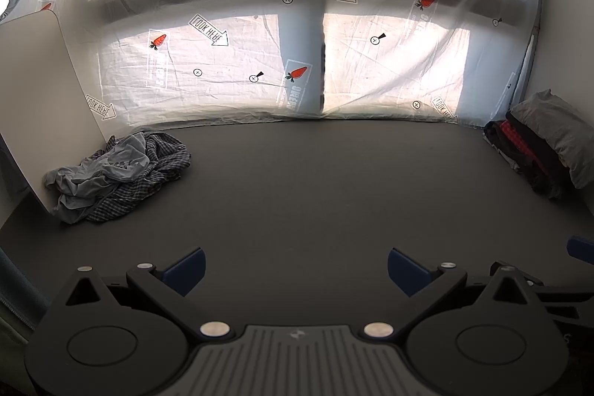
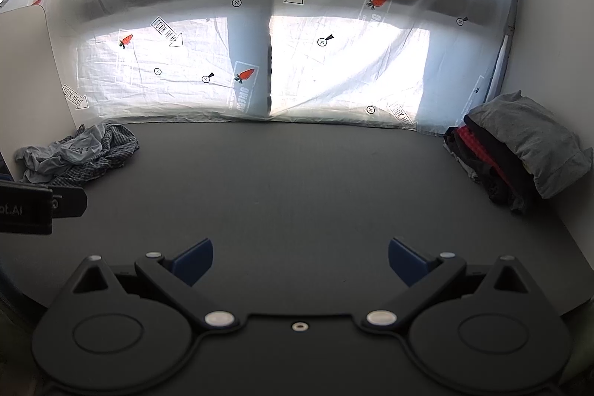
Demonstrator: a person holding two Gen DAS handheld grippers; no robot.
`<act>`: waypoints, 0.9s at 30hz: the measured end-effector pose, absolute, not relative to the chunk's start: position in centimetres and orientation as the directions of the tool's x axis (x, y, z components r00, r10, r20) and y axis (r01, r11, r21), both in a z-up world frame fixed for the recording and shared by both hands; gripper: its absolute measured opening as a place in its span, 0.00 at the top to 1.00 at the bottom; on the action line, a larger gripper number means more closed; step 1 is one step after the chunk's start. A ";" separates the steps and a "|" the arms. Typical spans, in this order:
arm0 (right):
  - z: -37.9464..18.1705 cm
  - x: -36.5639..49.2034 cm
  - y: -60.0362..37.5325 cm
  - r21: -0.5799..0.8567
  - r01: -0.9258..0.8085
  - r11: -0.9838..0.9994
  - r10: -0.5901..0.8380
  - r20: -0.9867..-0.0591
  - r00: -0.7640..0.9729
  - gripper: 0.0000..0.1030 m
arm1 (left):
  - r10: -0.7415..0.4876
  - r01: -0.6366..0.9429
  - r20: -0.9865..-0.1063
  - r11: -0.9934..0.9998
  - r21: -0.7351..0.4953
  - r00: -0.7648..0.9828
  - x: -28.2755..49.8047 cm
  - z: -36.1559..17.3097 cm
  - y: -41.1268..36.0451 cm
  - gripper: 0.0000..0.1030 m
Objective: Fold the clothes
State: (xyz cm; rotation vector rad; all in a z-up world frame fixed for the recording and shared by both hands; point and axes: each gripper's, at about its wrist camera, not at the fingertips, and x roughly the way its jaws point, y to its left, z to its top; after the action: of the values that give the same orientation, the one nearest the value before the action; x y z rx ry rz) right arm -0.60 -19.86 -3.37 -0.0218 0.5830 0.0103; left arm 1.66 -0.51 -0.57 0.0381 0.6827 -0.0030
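Observation:
A crumpled heap of unfolded clothes [image 1: 118, 169], pale grey-blue cloth over a checked shirt, lies at the back left of the dark table [image 1: 304, 188]; the right wrist view shows the same heap [image 2: 78, 154]. A stack of folded clothes [image 1: 545, 143] with a grey piece on top and red and black ones below rests at the back right, and appears as the folded stack [image 2: 519, 151] in the right wrist view. My left gripper [image 1: 295, 270] is open above the bare front of the table. My right gripper [image 2: 300, 262] is open too, holding nothing.
A backlit white sheet [image 1: 297, 43] printed with carrots and arrows hangs behind the table. A white board [image 1: 33, 91] stands at the left by the heap. Part of the left gripper's body [image 2: 33, 206] shows at the left edge of the right wrist view.

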 end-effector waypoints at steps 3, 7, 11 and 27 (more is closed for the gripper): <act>-3.3 -0.3 -20.1 -0.011 -0.004 1.000 -0.002 -0.546 0.838 0.01 | 0.013 0.016 -0.631 0.999 0.040 0.776 1.9 -0.6 -0.4 0.00; -3.6 0.5 -20.8 0.000 0.004 1.000 -0.003 -0.553 0.833 0.01 | 0.005 0.011 -0.639 1.000 0.020 0.769 2.8 -0.9 -0.6 0.00; -4.3 2.5 -21.8 -0.013 0.020 1.000 -0.024 -0.554 0.832 0.01 | -0.002 0.004 -0.650 1.000 0.002 0.760 4.6 -1.5 -1.4 0.00; -9.8 18.8 -24.7 0.158 -0.001 0.987 0.109 -0.675 0.729 0.01 | 0.083 -0.215 -0.805 0.975 -0.056 0.587 17.1 -6.2 1.6 0.00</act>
State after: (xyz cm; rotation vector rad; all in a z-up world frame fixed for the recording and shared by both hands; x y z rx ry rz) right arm 18.79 -24.69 -9.75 0.1510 0.7518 0.0613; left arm 17.06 1.57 -6.24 -0.1532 0.9282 0.1744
